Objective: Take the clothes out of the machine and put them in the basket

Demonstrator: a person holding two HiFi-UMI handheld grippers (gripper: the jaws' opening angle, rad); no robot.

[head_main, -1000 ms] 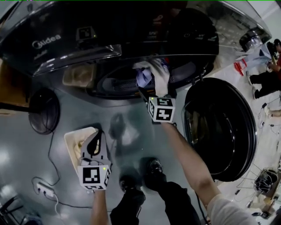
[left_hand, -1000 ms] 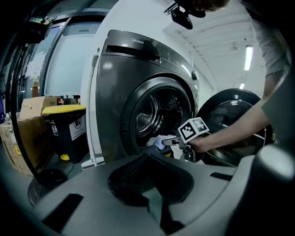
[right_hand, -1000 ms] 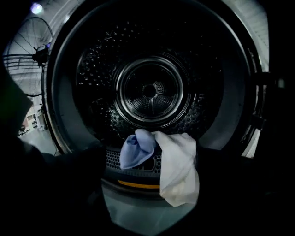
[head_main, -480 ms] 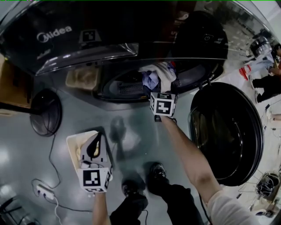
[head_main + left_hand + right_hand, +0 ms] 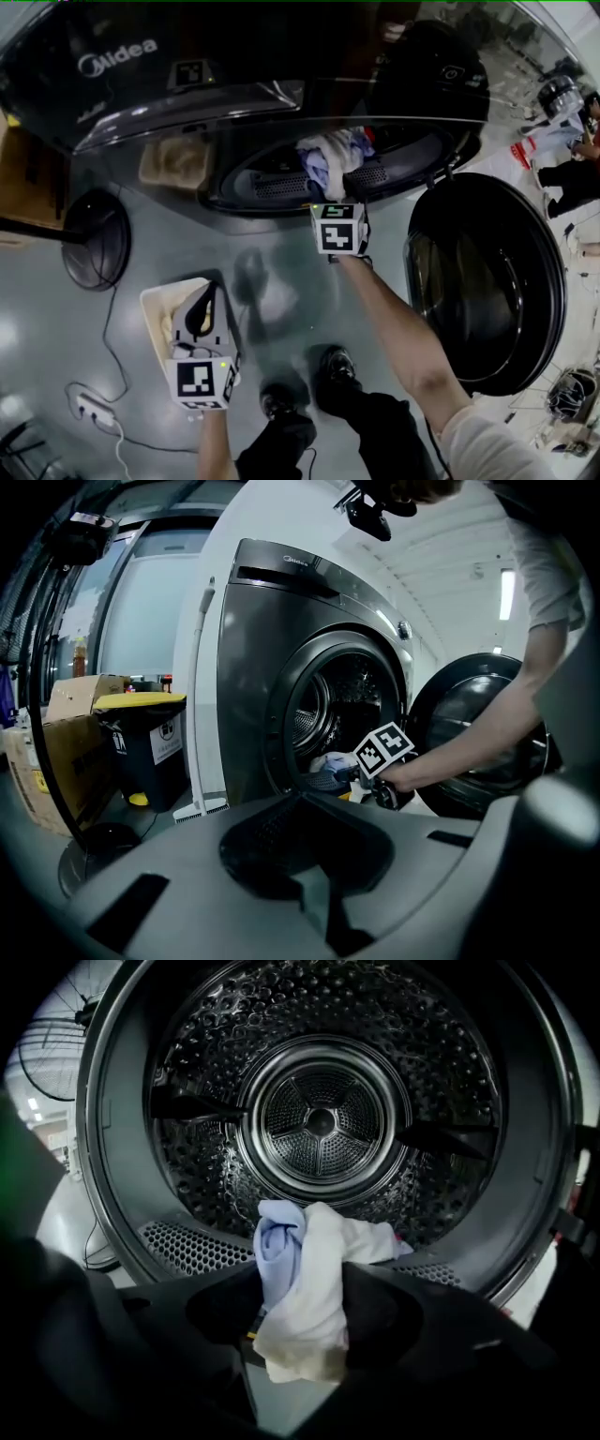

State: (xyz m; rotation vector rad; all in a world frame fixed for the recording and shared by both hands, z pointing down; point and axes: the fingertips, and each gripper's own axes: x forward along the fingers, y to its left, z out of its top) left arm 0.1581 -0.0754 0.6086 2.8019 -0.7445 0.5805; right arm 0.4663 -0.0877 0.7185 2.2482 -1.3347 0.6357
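Glossy grey floor [image 5: 56,309] before the machine [image 5: 112,84]: my right gripper [image 5: 302,1309], jaws just closing, pinches the white-and-blue clothes [image 5: 286,1232] at the drum's lip, 12 o'clock. My left gripper [image 5: 208,295] hangs closed and empty over the basket [image 5: 155,309] at 8 o'clock. Next, I judge: lift the bundle clear and carry it there.
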